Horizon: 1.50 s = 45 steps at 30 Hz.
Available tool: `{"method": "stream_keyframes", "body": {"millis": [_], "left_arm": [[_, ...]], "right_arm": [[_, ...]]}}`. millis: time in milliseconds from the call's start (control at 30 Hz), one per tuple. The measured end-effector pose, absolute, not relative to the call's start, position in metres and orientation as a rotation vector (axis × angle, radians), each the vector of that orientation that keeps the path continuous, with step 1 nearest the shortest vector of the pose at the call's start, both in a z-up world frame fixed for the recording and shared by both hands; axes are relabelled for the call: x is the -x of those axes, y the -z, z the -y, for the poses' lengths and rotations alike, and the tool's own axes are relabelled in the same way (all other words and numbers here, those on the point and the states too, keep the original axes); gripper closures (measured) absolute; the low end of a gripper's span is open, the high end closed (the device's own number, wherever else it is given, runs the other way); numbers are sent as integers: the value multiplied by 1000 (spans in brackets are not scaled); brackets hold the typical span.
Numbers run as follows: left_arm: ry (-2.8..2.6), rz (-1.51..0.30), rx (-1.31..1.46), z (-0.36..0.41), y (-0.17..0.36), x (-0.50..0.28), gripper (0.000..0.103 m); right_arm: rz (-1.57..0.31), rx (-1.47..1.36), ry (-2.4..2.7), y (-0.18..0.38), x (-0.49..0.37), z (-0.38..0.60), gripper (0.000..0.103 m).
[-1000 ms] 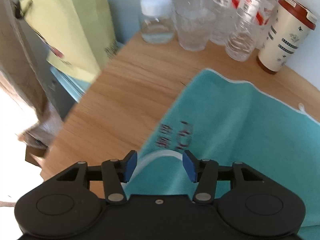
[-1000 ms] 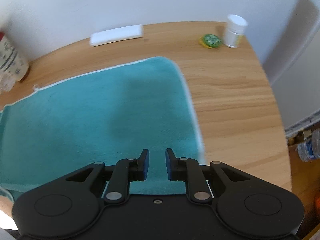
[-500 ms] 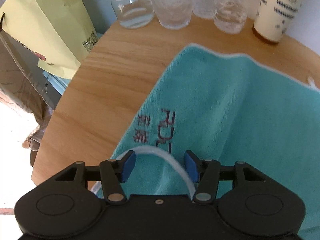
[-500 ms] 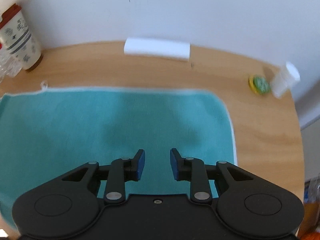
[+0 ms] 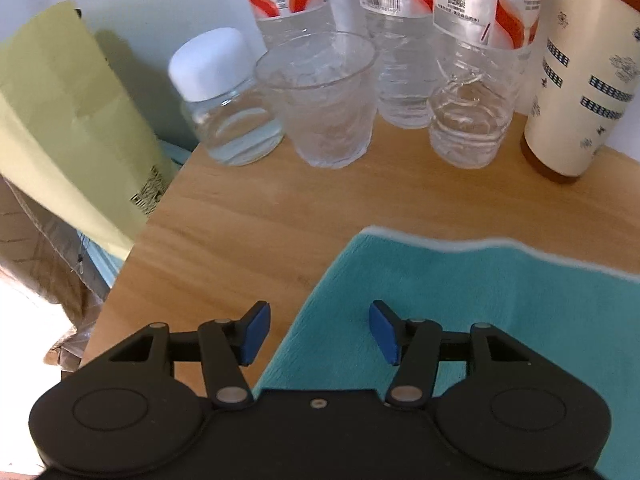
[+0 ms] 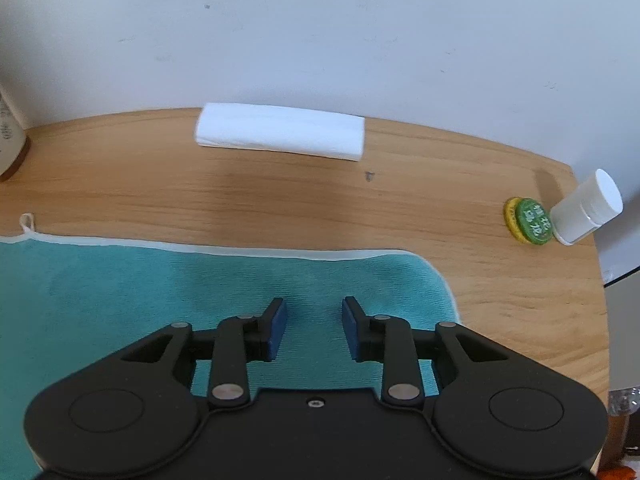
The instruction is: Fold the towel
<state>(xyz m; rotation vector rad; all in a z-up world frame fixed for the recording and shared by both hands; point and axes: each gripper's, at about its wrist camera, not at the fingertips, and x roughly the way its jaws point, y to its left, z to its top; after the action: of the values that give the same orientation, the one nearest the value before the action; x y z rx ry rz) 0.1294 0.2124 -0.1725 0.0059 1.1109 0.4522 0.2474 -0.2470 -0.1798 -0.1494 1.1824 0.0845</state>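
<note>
Left wrist view shows the left gripper (image 5: 316, 330) spread and empty over the teal towel (image 5: 500, 312), lower right of frame on the table (image 5: 260, 220). Right gripper (image 6: 314, 330), also spread, hovers above the towel's far corner at lower centre; the first fold looks laid, so next comes gripping an edge for another fold

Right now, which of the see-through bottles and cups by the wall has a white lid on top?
The short clear jar at the left end of the row. It has a round white cap; the plastic cup beside it is open, and the tall red-labelled water bottles' tops are out of view.
</note>
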Motion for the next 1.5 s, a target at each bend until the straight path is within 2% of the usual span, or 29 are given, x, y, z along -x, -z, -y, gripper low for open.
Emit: {"method": "stream_keyframes", "body": {"millis": [200, 400, 800, 900, 967, 1300, 1500], "left_arm": [[-439, -1073, -37, -203, 179, -154, 46], [-449, -1047, -91, -191, 183, -178, 37], [-413, -1039, -63, -192, 166, -171, 36], [-418, -1009, -86, -189, 151, -155, 34], [-417, -1006, -79, -189, 142, -138, 24], [-412, -1082, 83, -206, 146, -84, 24], [-484, -1149, 56, -198, 164, -78, 24]], "right_arm": [[-1199, 133, 23, 179, -265, 280, 66], [-1164, 167, 64, 181, -279, 292, 66], [-1169, 143, 104, 180, -301, 308, 65], [-1172, 135, 98, 172, -293, 305, 64], [-1145, 164, 86, 162, -280, 295, 63], [-1185, 158, -298, 156, -197, 207, 63], [-1227, 173, -383, 170, -173, 182, 63]]}}
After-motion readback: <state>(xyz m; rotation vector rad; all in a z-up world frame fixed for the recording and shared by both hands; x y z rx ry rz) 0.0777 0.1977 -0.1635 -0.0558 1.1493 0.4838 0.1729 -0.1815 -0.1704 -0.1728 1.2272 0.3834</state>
